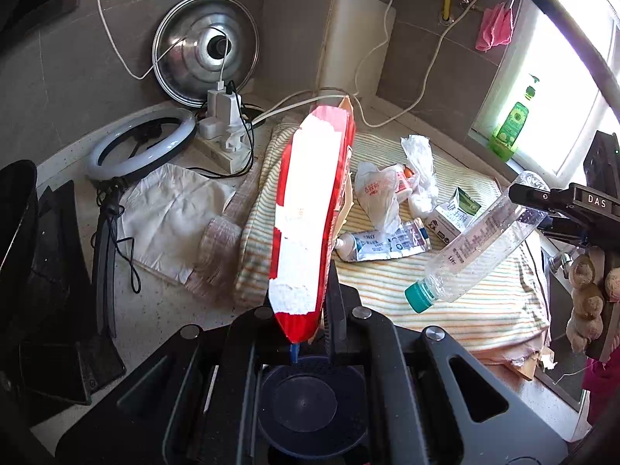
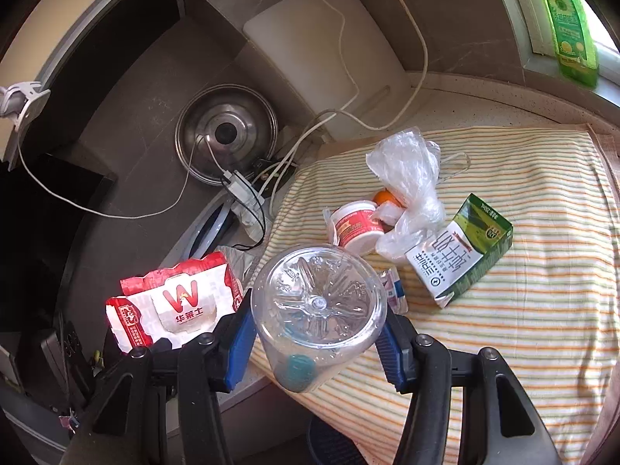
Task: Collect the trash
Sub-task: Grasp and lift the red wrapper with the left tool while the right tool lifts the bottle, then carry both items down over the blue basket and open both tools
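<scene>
My left gripper [image 1: 306, 329] is shut on the bottom edge of a red-and-white paper food bag [image 1: 310, 201], which stands upright from the jaws. The same bag [image 2: 174, 306] shows at the lower left of the right wrist view. My right gripper [image 2: 317, 329] is shut on a clear plastic bottle [image 2: 317, 298], with a blue pad on each side of it. In the left wrist view the bottle [image 1: 488, 240] hangs tilted, teal cap down, above the striped cloth [image 1: 484, 310]. On the cloth lie a milk carton [image 2: 461, 252], a toothpaste tube [image 1: 383, 246], a crumpled plastic bag [image 2: 410, 178] and a small red-and-white cup [image 2: 356, 228].
A dark round container [image 1: 310, 399] sits below the left gripper. A steel pot lid [image 1: 205, 48] and a white board [image 1: 356, 38] lean on the back wall. A ring light [image 1: 141, 143], a power strip with cables [image 1: 224, 124] and a white sheet [image 1: 170, 209] lie left. Green soap bottle [image 2: 569, 27] on the sill.
</scene>
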`<state>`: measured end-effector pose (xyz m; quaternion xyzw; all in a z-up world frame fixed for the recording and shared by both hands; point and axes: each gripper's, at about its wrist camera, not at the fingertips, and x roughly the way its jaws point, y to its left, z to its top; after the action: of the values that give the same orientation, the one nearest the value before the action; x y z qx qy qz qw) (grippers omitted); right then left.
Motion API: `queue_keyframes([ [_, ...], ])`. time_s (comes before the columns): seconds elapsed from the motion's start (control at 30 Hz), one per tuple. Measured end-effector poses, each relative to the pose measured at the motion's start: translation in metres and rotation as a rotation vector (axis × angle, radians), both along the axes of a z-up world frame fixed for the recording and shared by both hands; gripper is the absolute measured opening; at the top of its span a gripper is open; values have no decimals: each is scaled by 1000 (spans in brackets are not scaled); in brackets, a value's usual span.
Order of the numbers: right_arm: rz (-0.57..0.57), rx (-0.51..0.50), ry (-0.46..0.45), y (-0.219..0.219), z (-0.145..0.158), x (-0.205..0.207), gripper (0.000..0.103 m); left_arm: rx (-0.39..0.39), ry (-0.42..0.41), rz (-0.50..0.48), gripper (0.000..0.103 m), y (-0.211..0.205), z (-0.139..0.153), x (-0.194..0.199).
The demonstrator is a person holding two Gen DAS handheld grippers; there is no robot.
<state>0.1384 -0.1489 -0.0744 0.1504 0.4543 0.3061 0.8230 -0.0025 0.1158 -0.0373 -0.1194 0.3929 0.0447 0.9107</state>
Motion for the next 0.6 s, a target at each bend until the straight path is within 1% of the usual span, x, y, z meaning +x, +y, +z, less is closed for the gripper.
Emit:
queue_keyframes([
  [0.2,7,0,0,4,2,-38,58,-15,11,-14,7,2,-4,-29],
  [0.37,17,-21,-2,10,-2,-66,58,-38,22,-36,7,-2,-11,-50],
  [0.6,23,-67,11,17,-16,-101,58,-74,65,-65,7,-9,-33,-68],
])
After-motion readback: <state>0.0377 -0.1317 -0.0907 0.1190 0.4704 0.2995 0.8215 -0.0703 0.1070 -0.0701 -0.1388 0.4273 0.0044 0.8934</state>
